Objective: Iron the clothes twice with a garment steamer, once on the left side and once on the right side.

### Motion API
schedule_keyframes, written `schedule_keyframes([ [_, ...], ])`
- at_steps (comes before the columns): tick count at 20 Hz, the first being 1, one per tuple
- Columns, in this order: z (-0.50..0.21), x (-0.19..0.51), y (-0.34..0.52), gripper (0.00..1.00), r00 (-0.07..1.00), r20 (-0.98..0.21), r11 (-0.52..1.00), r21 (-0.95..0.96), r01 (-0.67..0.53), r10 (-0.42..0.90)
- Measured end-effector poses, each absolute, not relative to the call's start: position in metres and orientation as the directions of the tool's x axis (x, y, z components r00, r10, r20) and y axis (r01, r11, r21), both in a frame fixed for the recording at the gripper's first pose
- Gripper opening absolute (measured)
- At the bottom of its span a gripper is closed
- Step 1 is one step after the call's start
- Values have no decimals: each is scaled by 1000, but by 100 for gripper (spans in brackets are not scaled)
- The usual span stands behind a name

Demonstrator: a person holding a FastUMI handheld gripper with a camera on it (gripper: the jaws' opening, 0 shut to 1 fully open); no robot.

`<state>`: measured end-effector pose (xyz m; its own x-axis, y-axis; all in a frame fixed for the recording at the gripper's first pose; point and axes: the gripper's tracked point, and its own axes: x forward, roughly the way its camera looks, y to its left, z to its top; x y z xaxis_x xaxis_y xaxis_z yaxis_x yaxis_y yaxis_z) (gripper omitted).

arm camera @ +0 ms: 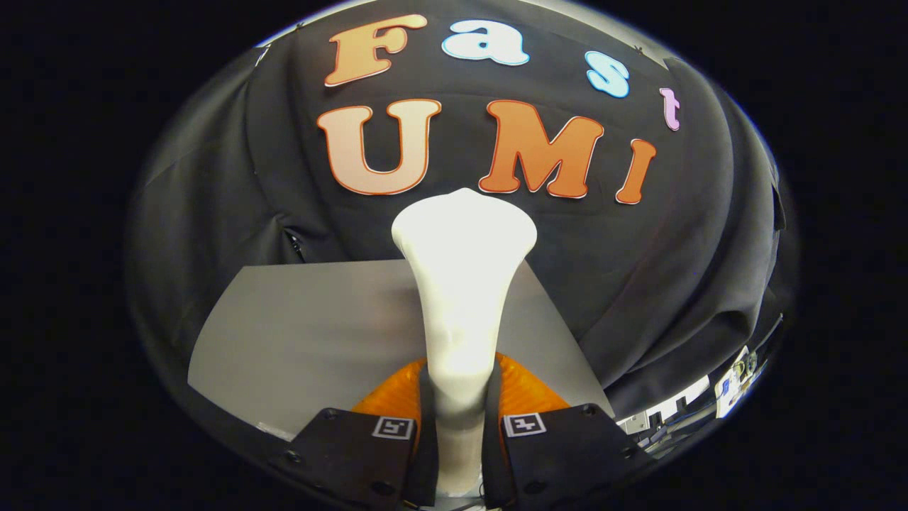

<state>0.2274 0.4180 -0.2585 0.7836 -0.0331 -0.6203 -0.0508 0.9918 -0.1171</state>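
Observation:
A white garment steamer (462,284) stands upright between my fingers, its handle narrow at the bottom and widening to a broad head at the top. My gripper (457,419) is shut on the steamer's handle, one finger pressing on each side. The steamer's head rises in front of the black cloth wall, beyond the far edge of a grey table (312,333). No garment can be made out.
The grey table stretches out ahead of and below the fingers, mostly to the left of the steamer. Black cloth (674,284) closes off the booth behind and to the right. Some small white items and cables (731,387) lie low at the far right.

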Motion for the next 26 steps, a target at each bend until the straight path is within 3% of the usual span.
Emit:
schedule_keyframes([
  [14, -114, 123, 374, 32, 925, -380, 992, -103, -69, 25],
  [26, -13, 104, 184, 32, 966, -213, 989, -65, 135, -146],
])
